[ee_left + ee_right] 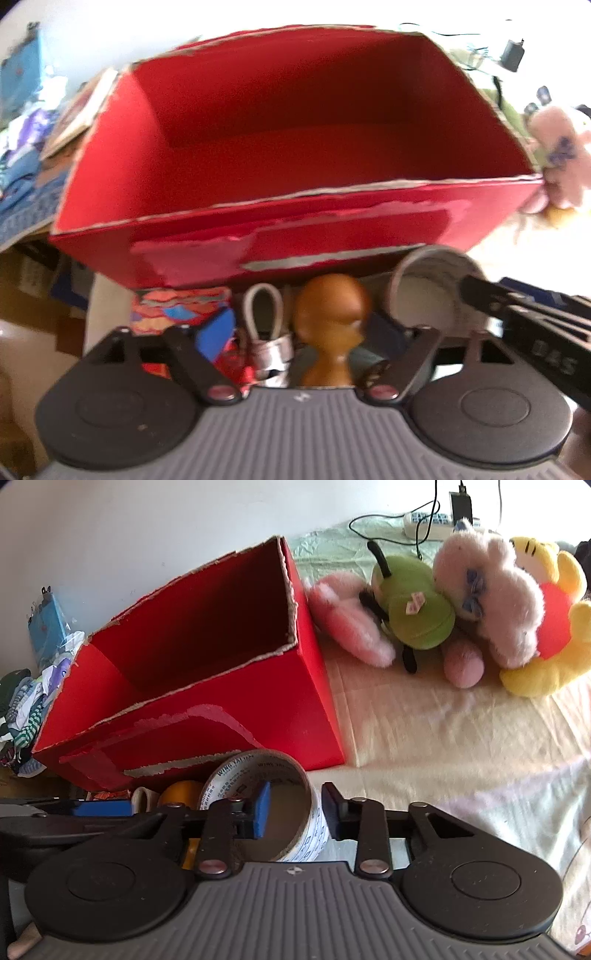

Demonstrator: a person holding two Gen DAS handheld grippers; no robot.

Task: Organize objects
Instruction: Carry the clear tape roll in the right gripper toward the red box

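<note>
While the red cardboard box (pixel 207 686) stands open and empty on the bed sheet (pixel 443 731), the right tool (pixel 295 812) grips the wall of a tape roll (pixel 258 775) just near of the box, one finger (pixel 260 810) inside the ring, the other outside. The left tool (pixel 295 350) has its jaws apart over a brown wooden knob (pixel 332 325), a padlock (pixel 267 339) left of it. Plush toys (pixel 461 609) lie right of the box.

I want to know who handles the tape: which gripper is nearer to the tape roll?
Right. The right gripper straddles the wall of the tape roll, one finger inside the ring and one outside. The left gripper sits beside it, around the wooden knob.
</note>
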